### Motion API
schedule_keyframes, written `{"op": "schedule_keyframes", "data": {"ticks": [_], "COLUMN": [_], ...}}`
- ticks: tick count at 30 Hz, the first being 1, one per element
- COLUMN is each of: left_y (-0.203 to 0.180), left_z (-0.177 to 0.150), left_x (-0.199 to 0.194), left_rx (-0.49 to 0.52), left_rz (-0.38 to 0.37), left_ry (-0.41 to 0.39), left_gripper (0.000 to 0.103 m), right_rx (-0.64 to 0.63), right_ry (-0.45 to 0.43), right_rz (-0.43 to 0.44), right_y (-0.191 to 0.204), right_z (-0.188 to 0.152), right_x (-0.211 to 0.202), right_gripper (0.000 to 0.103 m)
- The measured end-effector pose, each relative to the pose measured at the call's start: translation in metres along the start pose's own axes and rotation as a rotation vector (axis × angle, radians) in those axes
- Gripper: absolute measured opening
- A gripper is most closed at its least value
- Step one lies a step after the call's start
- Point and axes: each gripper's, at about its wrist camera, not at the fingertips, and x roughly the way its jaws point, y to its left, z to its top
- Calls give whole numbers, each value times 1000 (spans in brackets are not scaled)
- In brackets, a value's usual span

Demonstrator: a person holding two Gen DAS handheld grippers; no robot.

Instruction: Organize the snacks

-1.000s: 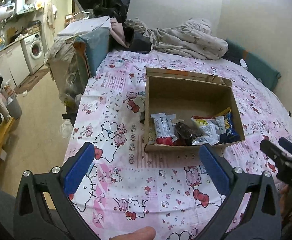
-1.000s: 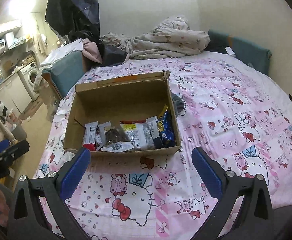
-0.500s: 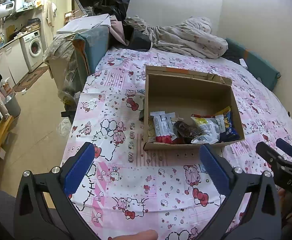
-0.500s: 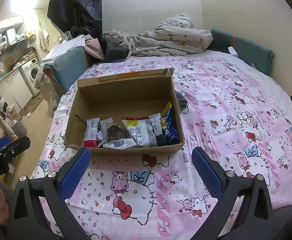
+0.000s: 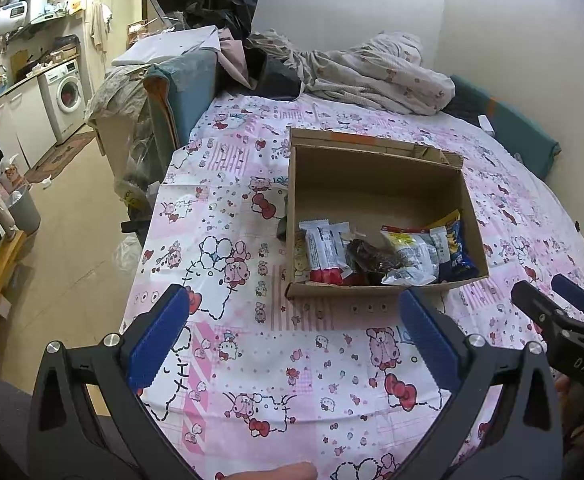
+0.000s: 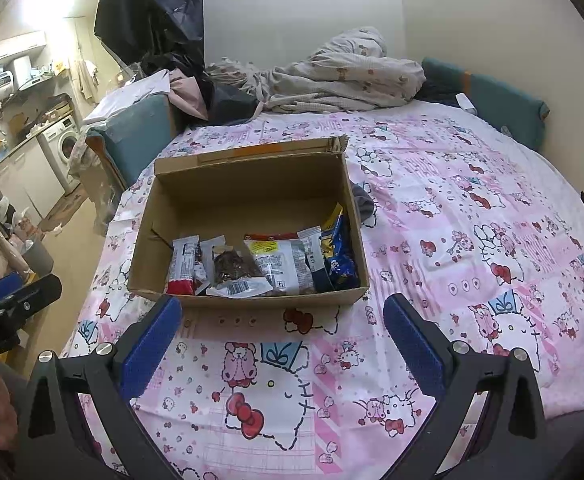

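Note:
An open cardboard box (image 5: pixel 376 168) (image 6: pixel 252 196) stands on the pink Hello Kitty bedspread (image 5: pixel 272 364) (image 6: pixel 452 240). Several snack packs lie along its near side: white-and-red bars (image 5: pixel 324 252) (image 6: pixel 184 264), a dark snack bag (image 5: pixel 372 256) (image 6: pixel 234 266), a white pack with a yellow label (image 5: pixel 408 250) (image 6: pixel 278 260) and a blue pack (image 5: pixel 458 248) (image 6: pixel 342 256). My left gripper (image 5: pixel 292 328) is open and empty, just short of the box. My right gripper (image 6: pixel 282 332) is open and empty, also just short of it, and shows at the right edge of the left wrist view (image 5: pixel 556 308).
Crumpled bedding (image 5: pixel 372 72) (image 6: pixel 332 76) lies at the head of the bed. A teal cushion (image 5: pixel 508 128) (image 6: pixel 500 108) lies along the right wall. A blue chair piled with clothes (image 5: pixel 184 84) stands left of the bed. A washing machine (image 5: pixel 66 96) stands far left.
Both grippers have pulled back a little and risen; the box looks slightly farther and more of the bedspread shows in front. Both stay open and empty. The snacks have not moved.

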Motion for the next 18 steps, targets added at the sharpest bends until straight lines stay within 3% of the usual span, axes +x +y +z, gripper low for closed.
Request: {"op": "schedule_keyframes", "data": {"ticks": [18], "left_y": [-1], "left_z": [-1], "left_x": [0], "left_rx": [0], "left_rz": [3], "left_ry": [1], "left_gripper": [103], "right_rx": [-1], "right_ry": [-3], "right_rz": [9], "right_y": [1], "right_z": [1], "right_x": [-2], "right_gripper": [103]}}
